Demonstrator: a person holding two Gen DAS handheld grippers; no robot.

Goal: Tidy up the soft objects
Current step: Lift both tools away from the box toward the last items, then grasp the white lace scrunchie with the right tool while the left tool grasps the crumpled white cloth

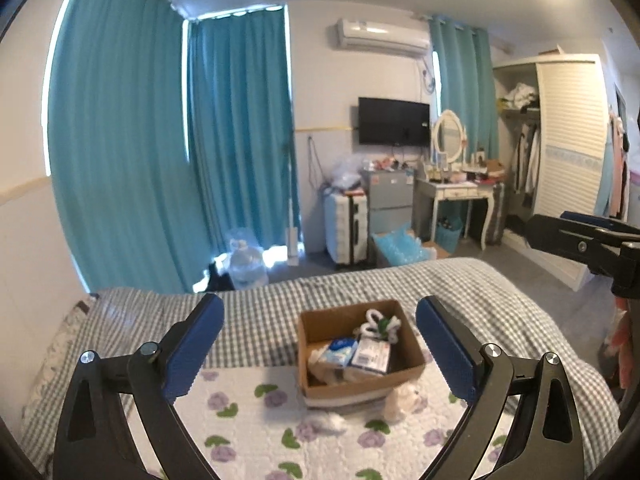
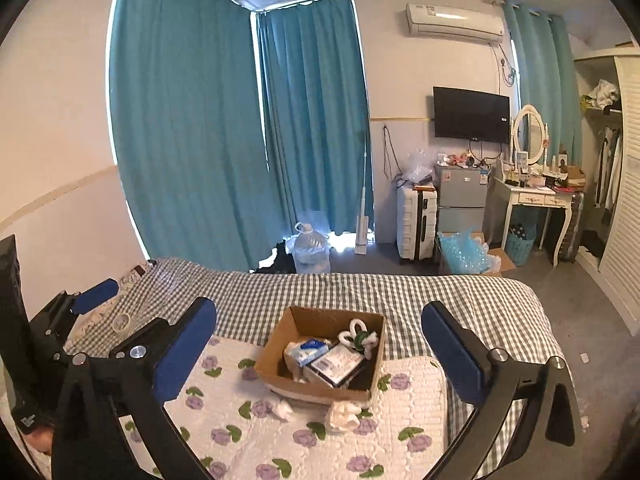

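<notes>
I have both the left tongs [image 1: 320, 344] and right tongs [image 2: 319, 350] spread wide and empty above the bed [image 2: 460, 292]. The brown cardboard box [image 2: 280, 344] on the flowered quilt [image 2: 400, 432] already holds several soft packets. By my reckoning, two white fluffy lumps [image 2: 342, 416] just beside the box are left to put away.

Matt brown cardboard box [image 1: 360, 390] on quilted floral cloth [image 1: 248, 432]

Open air above cardboard box [image 1: 360, 390], unobstructed

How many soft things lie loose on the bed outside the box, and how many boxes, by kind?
Brown cardboard box: 1
White fluffy cotton-like tuft: 1
Cream crumpled soft lump: 1
Total: 3
</notes>
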